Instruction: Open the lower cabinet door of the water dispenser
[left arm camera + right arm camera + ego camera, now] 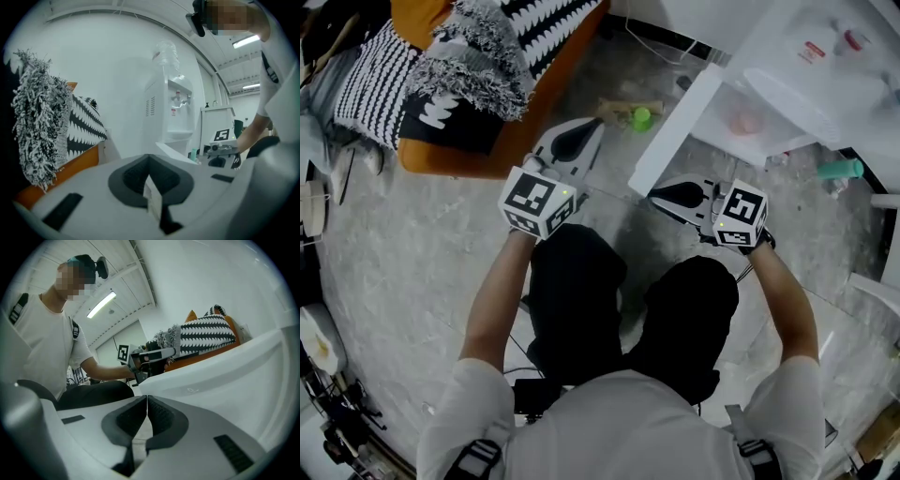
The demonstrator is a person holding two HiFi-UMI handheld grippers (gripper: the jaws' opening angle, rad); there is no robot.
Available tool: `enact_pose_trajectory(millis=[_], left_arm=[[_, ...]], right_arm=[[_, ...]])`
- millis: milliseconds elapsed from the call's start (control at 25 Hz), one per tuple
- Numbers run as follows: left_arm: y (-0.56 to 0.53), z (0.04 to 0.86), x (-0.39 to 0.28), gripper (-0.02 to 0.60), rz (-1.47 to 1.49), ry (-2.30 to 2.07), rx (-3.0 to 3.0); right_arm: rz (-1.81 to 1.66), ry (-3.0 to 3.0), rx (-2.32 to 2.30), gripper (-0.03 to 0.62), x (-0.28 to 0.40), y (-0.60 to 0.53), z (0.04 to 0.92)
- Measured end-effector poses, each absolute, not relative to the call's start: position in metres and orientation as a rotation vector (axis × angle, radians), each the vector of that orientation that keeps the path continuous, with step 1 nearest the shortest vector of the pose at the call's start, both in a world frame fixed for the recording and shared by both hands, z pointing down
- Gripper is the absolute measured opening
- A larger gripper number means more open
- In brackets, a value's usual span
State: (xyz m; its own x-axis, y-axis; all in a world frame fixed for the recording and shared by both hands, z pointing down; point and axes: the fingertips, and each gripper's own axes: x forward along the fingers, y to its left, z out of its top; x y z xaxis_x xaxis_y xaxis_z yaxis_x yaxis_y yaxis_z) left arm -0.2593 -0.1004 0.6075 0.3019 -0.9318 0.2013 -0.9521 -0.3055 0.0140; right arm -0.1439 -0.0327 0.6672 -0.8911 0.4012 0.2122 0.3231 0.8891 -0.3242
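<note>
The white water dispenser (825,56) stands at the upper right, and its lower cabinet door (675,131) hangs swung out toward me. Inside the cabinet something pink (745,122) shows. My right gripper (653,194) is shut and empty, with its tip close to the door's free edge; whether it touches I cannot tell. In the right gripper view the jaws (146,397) meet, and the door panel (225,366) runs along their right. My left gripper (598,122) is shut on nothing, left of the door and apart from it. The left gripper view (148,157) faces the dispenser (168,112).
An orange sofa (487,155) with black-and-white cushions (469,66) fills the upper left. A green object (639,117) lies on the marble floor between sofa and door. A teal bottle (839,169) lies right of the dispenser. My knees (675,300) are below the grippers.
</note>
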Motion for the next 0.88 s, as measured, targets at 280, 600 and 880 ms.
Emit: enact_pose_trajectory(millis=[280, 600, 880], left_arm=[[-0.094, 0.611, -0.271, 0.014, 0.216, -1.805, 2.387], [-0.086, 0.611, -0.28, 0.014, 0.199, -1.841, 2.354], [-0.077, 0.607, -0.293, 0.014, 0.167, -1.891, 2.339]], right_arm=[[0.412, -2.798, -0.557, 0.012, -0.166, -0.031, 0.669], [0.428, -2.839, -0.523, 0.011, -0.19, -0.036, 0.669], [0.393, -2.842, -0.459, 0.011, -0.212, -0.041, 0.672]])
